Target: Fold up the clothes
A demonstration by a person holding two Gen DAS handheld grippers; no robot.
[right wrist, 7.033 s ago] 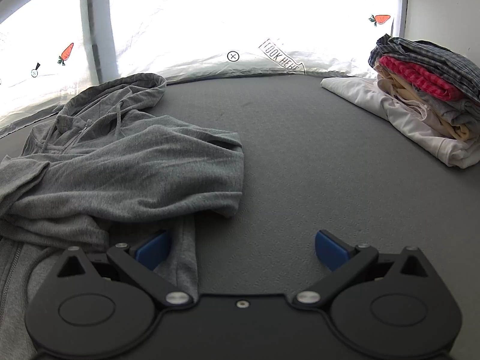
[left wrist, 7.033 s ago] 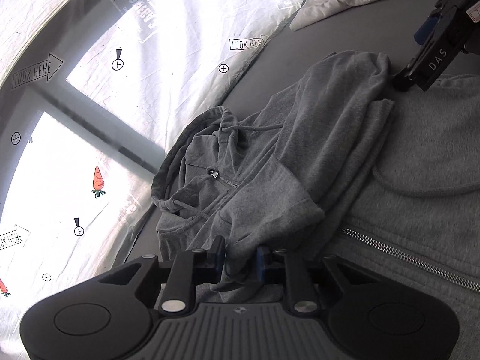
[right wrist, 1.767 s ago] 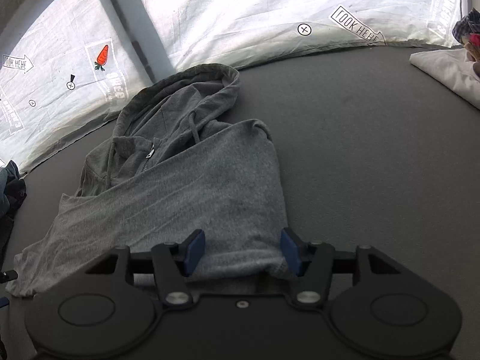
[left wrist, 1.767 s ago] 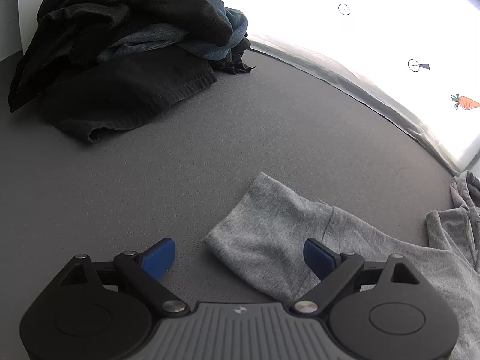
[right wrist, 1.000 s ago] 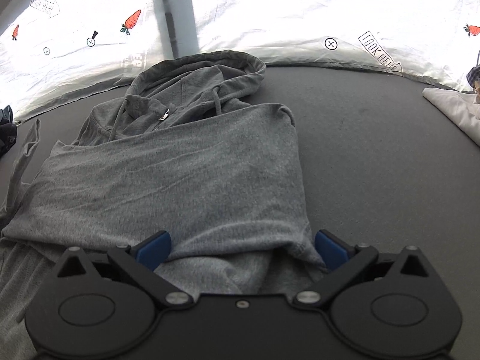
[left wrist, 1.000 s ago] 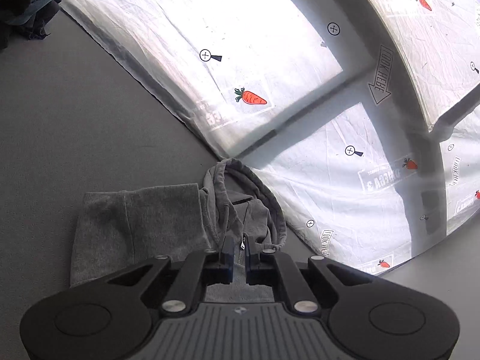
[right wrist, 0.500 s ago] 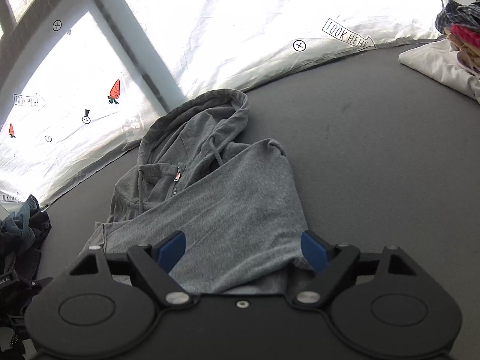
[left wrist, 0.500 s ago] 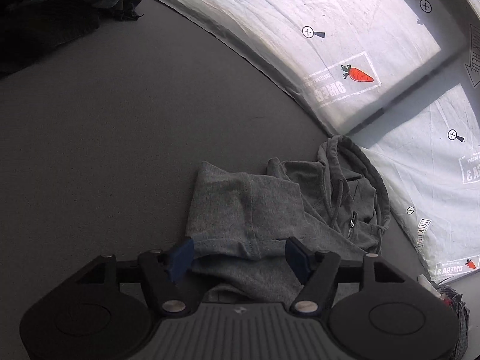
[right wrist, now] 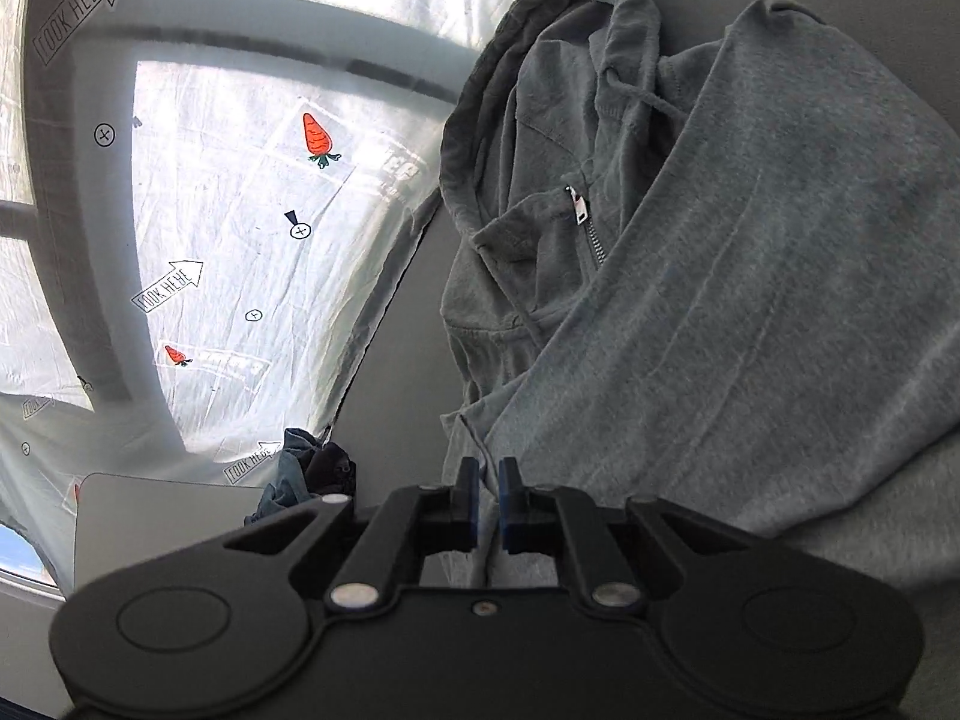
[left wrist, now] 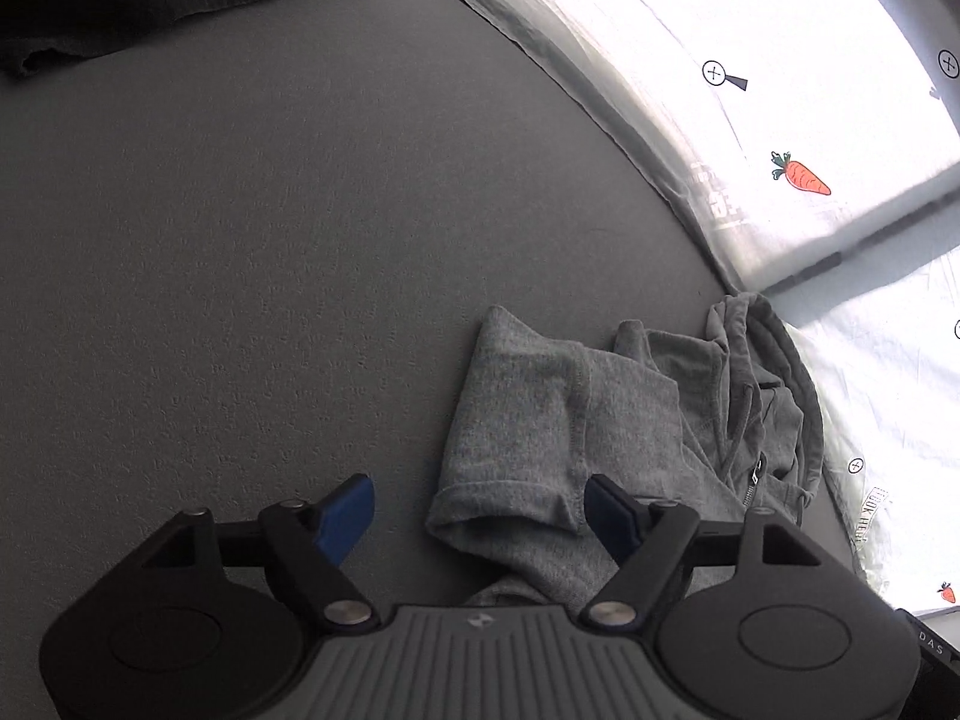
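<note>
A grey zip hoodie [left wrist: 606, 426] lies on the dark grey table, hood toward the white curtain. In the left wrist view its folded sleeve cuff [left wrist: 510, 438] lies just ahead of my left gripper [left wrist: 480, 510], which is open with the cuff's near edge between the blue pads. In the right wrist view the hoodie [right wrist: 750, 276] fills the right side, with the zipper [right wrist: 591, 234] and hood visible. My right gripper [right wrist: 487, 501] is shut on a thin edge of the hoodie's fabric at its left side.
A pile of dark clothes [left wrist: 120, 6] lies at the far left of the table. A white curtain [left wrist: 780, 90] with carrot prints runs along the table's far edge. More dark clothing [right wrist: 312, 480] and a grey panel [right wrist: 156, 516] show in the right wrist view.
My right gripper has swung left and closed on the hoodie's edge; it was open half a second ago. My left gripper has opened wider and sits at the sleeve cuff.
</note>
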